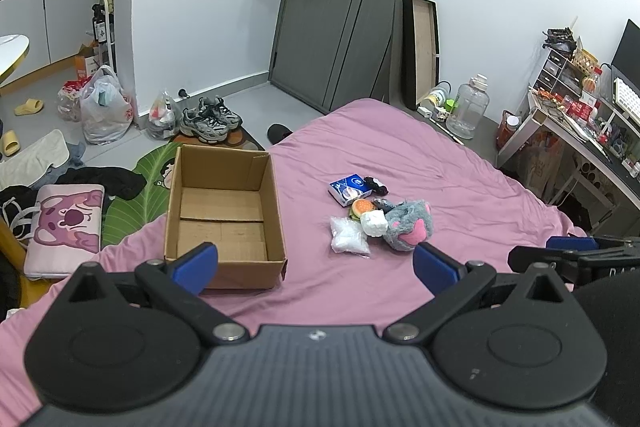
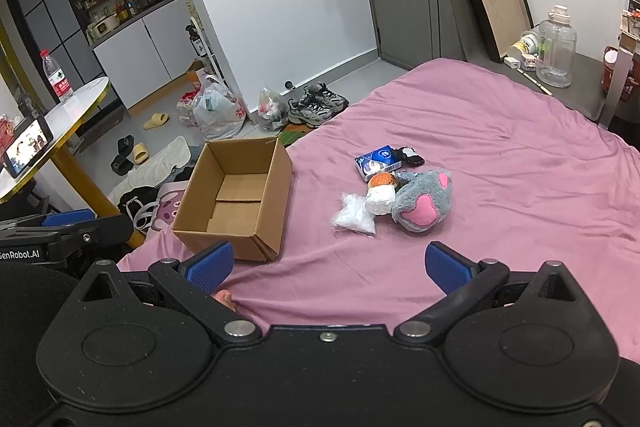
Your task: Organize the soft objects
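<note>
the pink bed sheet (image 2: 500, 155) fills most of both views and carries everything that matters. on it, toward the left edge of the bed, stands an open cardboard box (image 2: 236, 199), upright, flaps out of the way, nothing inside it. well apart from the box, to its right, lies a tight cluster of soft things: a grey plush toy (image 2: 424, 205) with pink paw pads, the biggest of them; a clear plastic bag of white filling (image 2: 354, 215) just beside it on the box side; a white squishy block (image 2: 380, 201) touching a small burger toy (image 2: 382, 180); behind those a blue tissue pack (image 2: 378, 161) and a small black item (image 2: 412, 155) that is too small to name.

nothing is picked up yet, so the step in hand looks like the first grab. the plush is probably the best start: it sits nearest the right side, it is bulky, and lifting it frees the small pieces pressed against it. close on its body, not an ear or paw, so it does not dangle, then carry it over the box rim before letting go.

the right gripper (image 2: 328, 267) hovers low over the near sheet, level, jaws spread wide and holding nothing. the left gripper (image 1: 316, 263) hangs beside it, aimed between box and cluster, jaws likewise released.
</note>
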Tool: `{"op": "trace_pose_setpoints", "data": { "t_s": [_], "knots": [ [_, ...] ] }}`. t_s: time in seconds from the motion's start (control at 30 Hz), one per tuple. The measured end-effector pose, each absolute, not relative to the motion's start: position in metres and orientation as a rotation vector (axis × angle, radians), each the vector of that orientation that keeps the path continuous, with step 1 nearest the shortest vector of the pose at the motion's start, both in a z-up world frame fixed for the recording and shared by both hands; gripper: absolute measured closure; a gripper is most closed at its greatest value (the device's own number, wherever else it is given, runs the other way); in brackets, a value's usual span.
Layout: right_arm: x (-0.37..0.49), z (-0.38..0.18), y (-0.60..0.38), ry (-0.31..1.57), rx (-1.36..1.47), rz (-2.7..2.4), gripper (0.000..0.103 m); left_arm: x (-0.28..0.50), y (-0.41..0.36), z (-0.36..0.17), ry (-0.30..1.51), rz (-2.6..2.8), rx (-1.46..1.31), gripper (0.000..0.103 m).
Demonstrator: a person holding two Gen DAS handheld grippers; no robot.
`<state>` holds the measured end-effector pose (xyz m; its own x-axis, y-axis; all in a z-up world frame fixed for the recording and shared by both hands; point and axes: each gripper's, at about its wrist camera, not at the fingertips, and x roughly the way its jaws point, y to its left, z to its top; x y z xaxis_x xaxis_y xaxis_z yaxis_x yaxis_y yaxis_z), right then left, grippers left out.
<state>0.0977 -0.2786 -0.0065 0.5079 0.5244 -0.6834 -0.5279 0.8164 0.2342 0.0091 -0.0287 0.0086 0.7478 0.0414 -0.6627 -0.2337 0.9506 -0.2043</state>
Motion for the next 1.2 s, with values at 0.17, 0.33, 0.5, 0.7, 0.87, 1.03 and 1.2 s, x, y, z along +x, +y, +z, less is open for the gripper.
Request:
{"op": "trace_pose_setpoints", "data": {
  "t_s": [0.17, 0.33, 0.5, 0.7, 0.87, 1.03, 1.2],
  "knots": [
    [0.099, -0.008, -0.279, 0.83, -0.009, 0.635, 0.0, 0.01, -0.026, 0.01, 0.718, 0.154, -0.273, 0.0],
    [0.104, -0.011, -0.281, 0.826, 0.004, 0.653, 0.0, 0.017, -0.024, 0.01, 0.731, 0.143, -0.224, 0.0],
    [0.114, -0.016, -0.283, 0.819, 0.009, 0.643, 0.0, 0.031, -0.02, 0.004, 0.735, 0.168, -0.23, 0.0],
    [0.129, -0.029, -0.286, 0.817, 0.027, 0.626, 0.0, 0.047, -0.015, -0.005, 0.737, 0.154, -0.22, 0.0],
    [0.14, -0.04, -0.285, 0.827, 0.031, 0.614, 0.0, 0.057, -0.009, -0.014, 0.723, 0.131, -0.239, 0.0],
    [0.151, -0.051, -0.285, 0.828, 0.037, 0.589, 0.0, 0.071, -0.008, -0.023, 0.736, 0.116, -0.214, 0.0],
    [0.161, -0.061, -0.286, 0.829, 0.06, 0.575, 0.0, 0.086, -0.009, -0.031, 0.712, 0.069, -0.202, 0.0]
  ]
}}
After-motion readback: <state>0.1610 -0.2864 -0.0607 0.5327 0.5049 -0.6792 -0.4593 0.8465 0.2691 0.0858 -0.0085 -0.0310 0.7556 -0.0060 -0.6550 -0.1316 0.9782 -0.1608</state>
